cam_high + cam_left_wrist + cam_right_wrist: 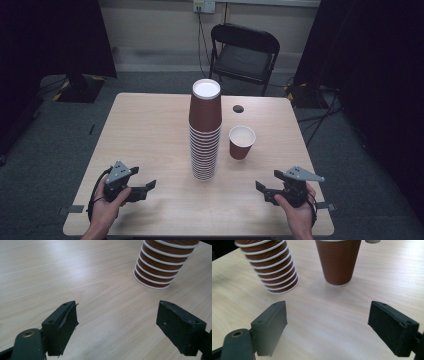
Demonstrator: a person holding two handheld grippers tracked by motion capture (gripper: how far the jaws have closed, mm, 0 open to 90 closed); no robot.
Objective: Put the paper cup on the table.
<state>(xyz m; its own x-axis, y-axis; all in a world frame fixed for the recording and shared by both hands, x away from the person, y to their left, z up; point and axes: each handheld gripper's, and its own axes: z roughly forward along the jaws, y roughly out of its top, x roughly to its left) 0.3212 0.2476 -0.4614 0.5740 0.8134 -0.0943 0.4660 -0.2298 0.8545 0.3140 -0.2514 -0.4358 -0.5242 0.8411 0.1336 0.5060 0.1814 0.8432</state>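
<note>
A tall stack of brown paper cups (205,131) with white rims stands upside down at the middle of the wooden table (150,130); its base shows in the left gripper view (160,267) and the right gripper view (272,267). A single brown cup (242,142) stands upright just right of the stack, also ahead in the right gripper view (338,261). My left gripper (145,190) rests near the front left edge, open, nothing between its jaws (117,327). My right gripper (264,192) is held near the front right edge, open and empty (328,327).
A small round hole (238,108) sits in the table behind the single cup. A black folding chair (243,52) stands beyond the far edge. Dark curtains hang on both sides, and cables run across the grey carpet.
</note>
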